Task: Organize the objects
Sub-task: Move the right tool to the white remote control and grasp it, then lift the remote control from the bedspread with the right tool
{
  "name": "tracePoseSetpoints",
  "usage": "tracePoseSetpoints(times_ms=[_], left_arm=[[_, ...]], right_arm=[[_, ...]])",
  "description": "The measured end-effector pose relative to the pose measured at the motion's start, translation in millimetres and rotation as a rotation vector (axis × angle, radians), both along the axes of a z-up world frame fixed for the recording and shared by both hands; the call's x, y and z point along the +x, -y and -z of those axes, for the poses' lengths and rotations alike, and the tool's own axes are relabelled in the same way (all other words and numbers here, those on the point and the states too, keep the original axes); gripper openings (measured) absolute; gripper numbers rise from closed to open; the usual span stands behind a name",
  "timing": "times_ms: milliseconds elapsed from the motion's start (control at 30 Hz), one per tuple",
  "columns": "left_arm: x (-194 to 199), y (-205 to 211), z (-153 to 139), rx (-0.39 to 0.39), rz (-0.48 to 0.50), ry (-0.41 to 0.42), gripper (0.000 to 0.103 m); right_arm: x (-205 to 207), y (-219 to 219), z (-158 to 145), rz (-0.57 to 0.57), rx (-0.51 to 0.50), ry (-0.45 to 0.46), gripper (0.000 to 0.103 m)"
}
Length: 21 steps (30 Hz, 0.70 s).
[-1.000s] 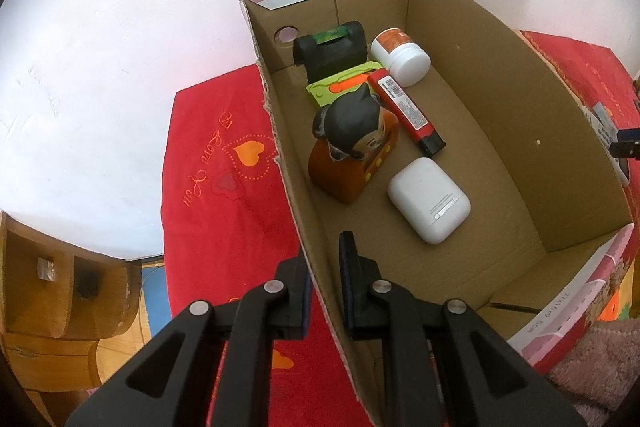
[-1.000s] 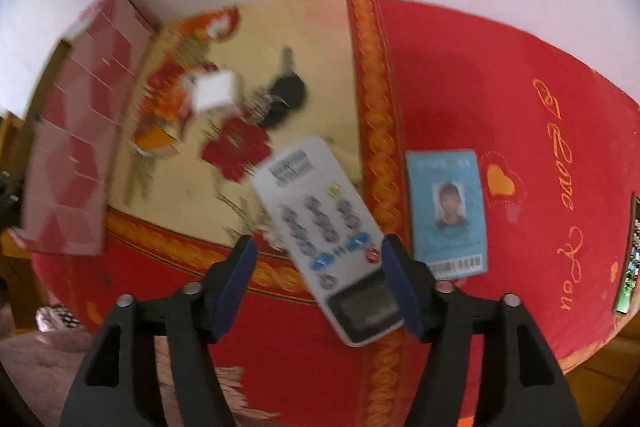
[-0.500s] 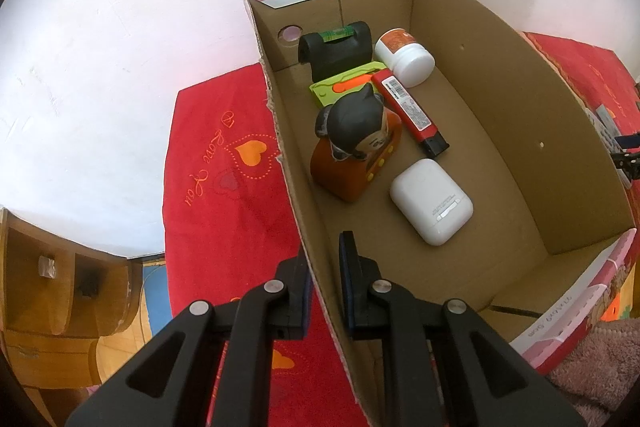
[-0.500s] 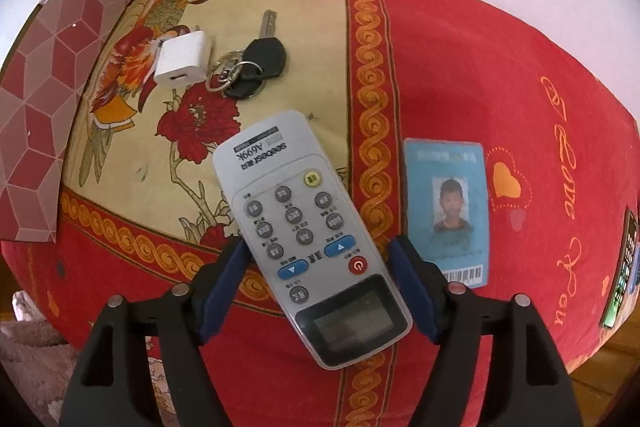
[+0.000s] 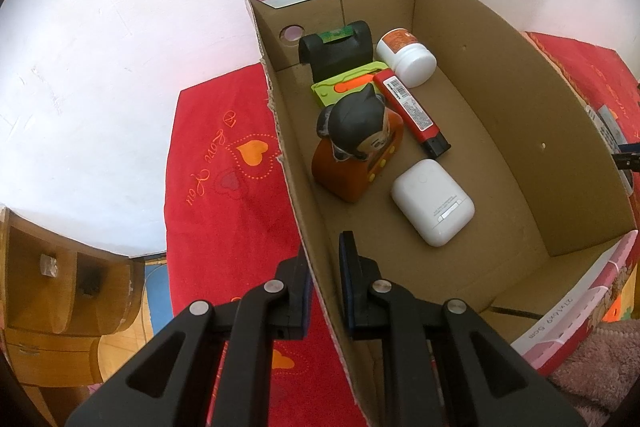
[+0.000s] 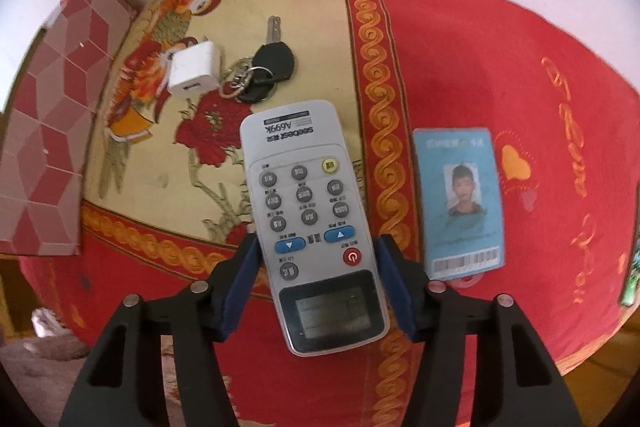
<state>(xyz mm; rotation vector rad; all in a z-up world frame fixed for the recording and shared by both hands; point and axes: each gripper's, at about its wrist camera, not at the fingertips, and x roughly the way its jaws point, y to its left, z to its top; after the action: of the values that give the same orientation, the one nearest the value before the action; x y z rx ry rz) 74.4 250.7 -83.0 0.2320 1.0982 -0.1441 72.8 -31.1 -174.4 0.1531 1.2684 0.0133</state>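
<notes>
A white wall backs a tabletop (image 6: pixel 460 67) draped in a red cloth with gold scrolls, hearts and a cream panel printed with birds and flowers. On the left of that surface stands an open cardboard box (image 5: pixel 500 99), its outside patterned in pink and red.

The left tool (image 5: pixel 325 283) is clamped on the box's near side wall, one pad outside and one inside, the cardboard pinched between them. Inside the box, toward the far end, lie a black holder with a green strip (image 5: pixel 340 53), a white pill bottle with an orange label (image 5: pixel 408 61), a lime-green and orange case (image 5: pixel 340 87) and a red tube with a barcode and black cap (image 5: pixel 412 115). A cartoon figurine with a dark head on an orange body (image 5: pixel 356 151) stands against the left wall, and a white rounded case (image 5: pixel 432 201) lies beside it on the box floor.

The right tool (image 6: pixel 316 279) points down over the cloth with a grey remote control (image 6: pixel 312 223) between its blue pads (image 6: pixel 240 287). Its jaws have just been closing, and the pads now sit against the remote's two long edges near the display end. Beyond the remote lie a white charger plug (image 6: pixel 194 73) and a black car key on a ring (image 6: pixel 268 67), just beside each other. A blue ID card (image 6: pixel 460 203) lies to the remote's right, apart from it.
</notes>
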Motion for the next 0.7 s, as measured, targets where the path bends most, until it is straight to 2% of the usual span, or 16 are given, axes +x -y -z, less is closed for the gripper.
tracePoseSetpoints(times_ms=[100,233,300,400,500,700], left_arm=[[0.4,0.4,0.0,0.0,-0.001,-0.001,0.011],[0.9,1.0,0.1,0.001,-0.002,0.0,0.011],[1.0,1.4,0.1,0.001,-0.002,0.0,0.011],[0.9,1.7,-0.2,0.002,-0.003,-0.001,0.011],[1.0,1.9,0.3,0.004,-0.002,0.0,0.011],[1.0,1.8,0.6,0.003,-0.004,-0.001,0.011]], right_arm=[[-3.5,-2.1,0.6,0.002,0.018,0.002,0.06],[-0.5,-24.8,3.5,-0.048,-0.125,-0.005,0.061],[1.6,-33.2,3.6,-0.052,-0.158,0.01,0.062],[3.9,-31.9,3.2,-0.015,-0.132,0.03,0.065],[6.4,-28.9,1.7,-0.013,-0.127,0.043,0.06],[1.5,-4.6,-9.7,0.047,0.033,0.079,0.058]])
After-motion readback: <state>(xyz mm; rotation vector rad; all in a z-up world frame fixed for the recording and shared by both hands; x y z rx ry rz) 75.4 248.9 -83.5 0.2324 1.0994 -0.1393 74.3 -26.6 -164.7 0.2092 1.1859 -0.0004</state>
